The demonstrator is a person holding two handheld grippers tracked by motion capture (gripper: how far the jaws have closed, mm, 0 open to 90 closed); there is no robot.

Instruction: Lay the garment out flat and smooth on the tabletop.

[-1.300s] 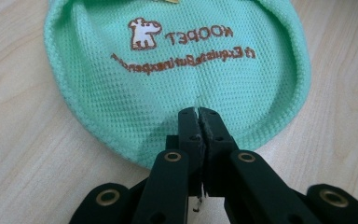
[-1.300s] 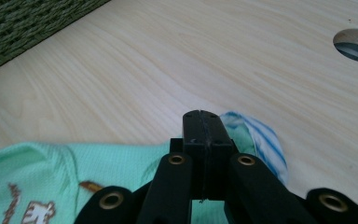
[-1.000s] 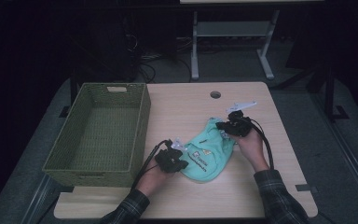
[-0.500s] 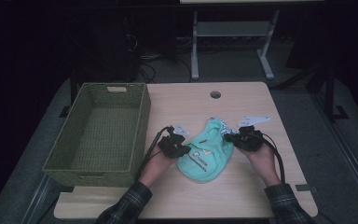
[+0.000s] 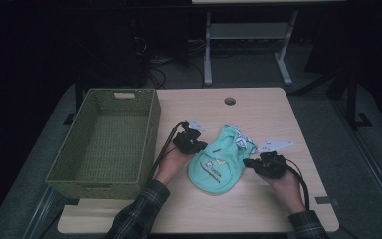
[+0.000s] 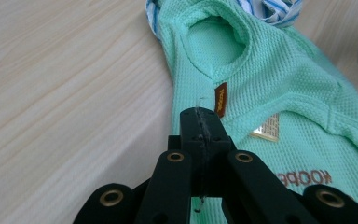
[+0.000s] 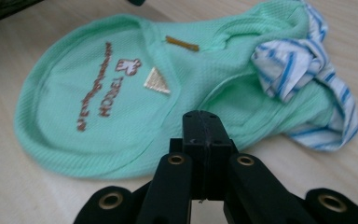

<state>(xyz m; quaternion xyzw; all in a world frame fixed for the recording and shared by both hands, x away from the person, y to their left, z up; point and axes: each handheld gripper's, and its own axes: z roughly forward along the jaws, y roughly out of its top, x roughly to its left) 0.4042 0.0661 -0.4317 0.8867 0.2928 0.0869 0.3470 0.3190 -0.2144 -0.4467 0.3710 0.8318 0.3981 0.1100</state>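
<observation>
Table (image 5: 278, 204) from above: our left gripper (image 5: 193, 144) and right gripper (image 5: 264, 164) flank the mint garment (image 5: 218, 164). Left gripper view: jaws clenched, empty, at its edge. Right gripper view: likewise. We judge grasping comes next; jaws must open first.

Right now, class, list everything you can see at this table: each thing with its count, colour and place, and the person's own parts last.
Small garment: one, mint green mesh with a blue-and-white striped trim, lying flat on the table between the two claws.
Woven basket: one, olive green, at the table's left side, nothing visible inside it.
Table: one, light wood, with a round hole near its far edge.
Metal stand: one, pale grey, on the floor beyond the table.
Left claw: one, black, jaws shut, at the garment's left edge.
Right claw: one, black, jaws shut, at the garment's right edge.
Sleeves: two, dark plaid, near edge.
</observation>
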